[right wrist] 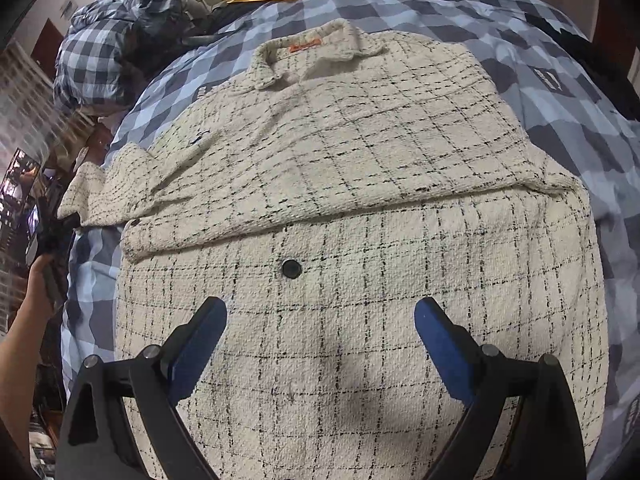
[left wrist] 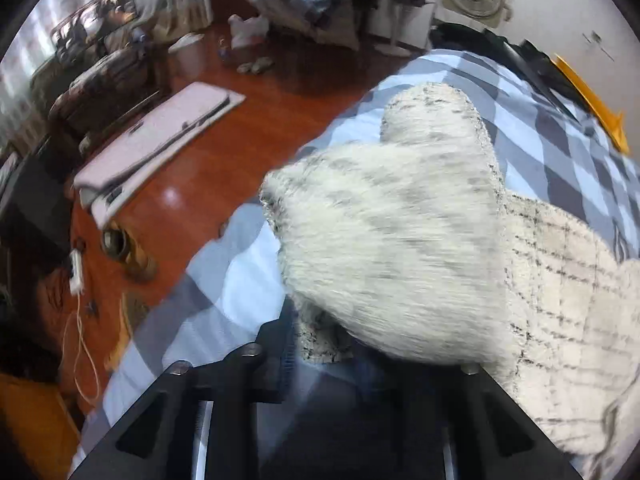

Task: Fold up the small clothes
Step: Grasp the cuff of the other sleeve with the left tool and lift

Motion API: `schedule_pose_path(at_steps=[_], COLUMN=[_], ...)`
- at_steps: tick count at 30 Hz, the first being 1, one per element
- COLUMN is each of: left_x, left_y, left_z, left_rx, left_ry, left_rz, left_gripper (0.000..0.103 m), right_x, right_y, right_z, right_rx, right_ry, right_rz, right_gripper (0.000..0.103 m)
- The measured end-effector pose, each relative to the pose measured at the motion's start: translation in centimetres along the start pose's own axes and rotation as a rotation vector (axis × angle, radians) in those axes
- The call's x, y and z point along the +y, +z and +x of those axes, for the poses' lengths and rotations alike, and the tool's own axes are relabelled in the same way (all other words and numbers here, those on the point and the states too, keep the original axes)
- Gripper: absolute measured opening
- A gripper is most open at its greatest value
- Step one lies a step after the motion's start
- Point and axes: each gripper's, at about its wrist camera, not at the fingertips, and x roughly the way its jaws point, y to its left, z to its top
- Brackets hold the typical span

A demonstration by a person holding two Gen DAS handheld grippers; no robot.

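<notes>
Your bed, under a blue-and-grey checked quilt (right wrist: 520, 60), carries the cream tweed jacket with thin black checks (right wrist: 360, 152), spread flat, collar at the far end, one sleeve folded across the body. A black button (right wrist: 291, 268) sits just beyond your right tongs (right wrist: 320, 316), which stand spread wide above the hem, pads off the cloth. Your left tongs (left wrist: 320, 344) have pinched the jacket's edge; the lifted, blurred flap drapes over them, hiding one finger.
</notes>
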Motion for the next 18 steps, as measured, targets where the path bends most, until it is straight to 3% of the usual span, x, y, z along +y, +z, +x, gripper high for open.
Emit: schedule_pose_path(at_steps=[1, 8, 12, 15, 18], left_x=[0.0, 0.8, 0.7, -2.3, -7.2], left_y=[-0.1, 0.4, 1.3, 2.2, 2.1], left_z=[-0.6, -9.4, -16.9, -22.6, -27.8], left_rx=[-0.009, -0.147, -0.305, -0.448, -0.556], left_ry=[0.004, 0.094, 0.217, 0.267, 0.202], left_rz=[-0.004, -0.061, -0.032, 0.045, 0.133], left_gripper=[0.014, 0.012, 0.01, 0.01, 0.01], right_x=[-0.1, -0.5, -1.0, -1.6, -2.4], right_y=[0.0, 0.5, 0.4, 0.3, 0.5], right_z=[-0.3, -2.8, -4.5, -4.9, -5.4], right_rx=[-0.006, -0.067, -0.12, -0.126, -0.123], right_ry=[0.006, 0.053, 0.074, 0.114, 0.155], right_rz=[0.001, 0.038, 0.076, 0.106, 0.144], right_gripper=[0.093, 0.093, 0.093, 0.093, 0.093])
